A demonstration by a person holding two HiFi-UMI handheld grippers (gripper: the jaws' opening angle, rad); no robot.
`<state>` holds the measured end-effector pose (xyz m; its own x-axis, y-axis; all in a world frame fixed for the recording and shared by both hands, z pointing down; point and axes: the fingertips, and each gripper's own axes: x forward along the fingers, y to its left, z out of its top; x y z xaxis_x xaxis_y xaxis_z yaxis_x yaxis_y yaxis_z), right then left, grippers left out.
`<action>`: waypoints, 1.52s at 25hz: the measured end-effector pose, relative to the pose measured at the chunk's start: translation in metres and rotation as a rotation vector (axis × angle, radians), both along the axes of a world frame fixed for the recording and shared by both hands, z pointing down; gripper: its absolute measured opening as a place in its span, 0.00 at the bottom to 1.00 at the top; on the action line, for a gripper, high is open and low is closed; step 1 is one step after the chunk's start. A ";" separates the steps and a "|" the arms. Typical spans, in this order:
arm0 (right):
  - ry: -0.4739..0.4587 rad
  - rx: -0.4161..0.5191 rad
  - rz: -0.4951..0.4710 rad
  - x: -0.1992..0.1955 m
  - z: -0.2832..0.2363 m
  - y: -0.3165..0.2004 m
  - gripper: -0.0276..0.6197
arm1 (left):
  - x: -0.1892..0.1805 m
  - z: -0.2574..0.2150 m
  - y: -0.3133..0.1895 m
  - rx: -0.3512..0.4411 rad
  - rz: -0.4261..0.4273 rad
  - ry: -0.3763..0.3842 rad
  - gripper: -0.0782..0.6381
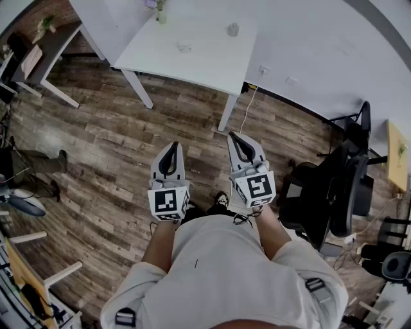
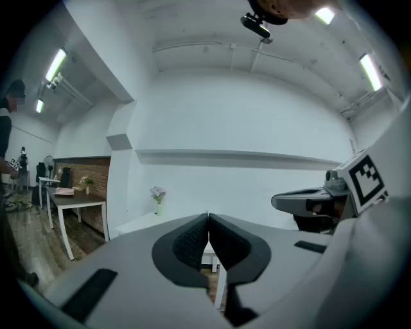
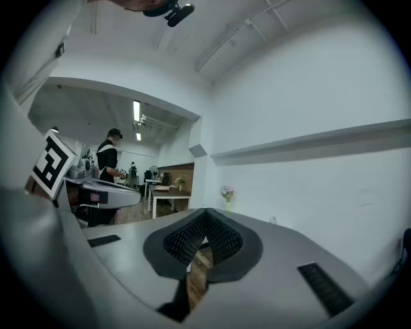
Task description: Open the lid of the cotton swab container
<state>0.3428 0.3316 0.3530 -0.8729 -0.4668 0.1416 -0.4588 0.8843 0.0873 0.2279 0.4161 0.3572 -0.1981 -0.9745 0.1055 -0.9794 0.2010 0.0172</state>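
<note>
A white table [image 1: 160,45] stands across the wooden floor, well ahead of both grippers. On it sit a small grey cylindrical container [image 1: 232,29] and a low clear item [image 1: 184,47]; which holds the cotton swabs I cannot tell. My left gripper [image 1: 173,146] and right gripper [image 1: 232,135] are held side by side at waist height, pointing toward the table. Both are shut with nothing between the pads. In the left gripper view the pads [image 2: 192,241] meet in front of the table [image 2: 138,223]. The right gripper's pads [image 3: 186,236] also meet.
A vase of flowers [image 1: 159,8] stands at the table's far edge. Black office chairs [image 1: 350,186] crowd the right side. A wooden desk [image 1: 51,45] stands at the upper left. A cable [image 1: 247,109] runs down beside the table leg. A person [image 3: 110,157] stands far back.
</note>
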 end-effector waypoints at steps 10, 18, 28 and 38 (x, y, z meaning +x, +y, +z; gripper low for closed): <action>0.033 -0.032 -0.074 0.011 0.020 0.021 0.04 | 0.013 0.040 0.025 -0.092 0.072 0.069 0.14; 0.071 -0.067 -0.050 0.017 0.040 0.031 0.04 | 0.017 0.048 0.021 -0.112 0.141 0.051 0.14; 0.162 -0.094 -0.048 0.005 0.062 0.059 0.07 | 0.029 0.082 0.035 -0.183 0.276 0.124 0.23; 0.174 -0.138 -0.021 -0.030 0.080 0.065 0.13 | -0.021 0.101 0.043 -0.224 0.251 0.158 0.25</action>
<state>0.3132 0.3963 0.4326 -0.8393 -0.4143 0.3522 -0.4285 0.9026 0.0407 0.2068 0.4594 0.4580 0.0799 -0.9399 0.3320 -0.9875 -0.0293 0.1549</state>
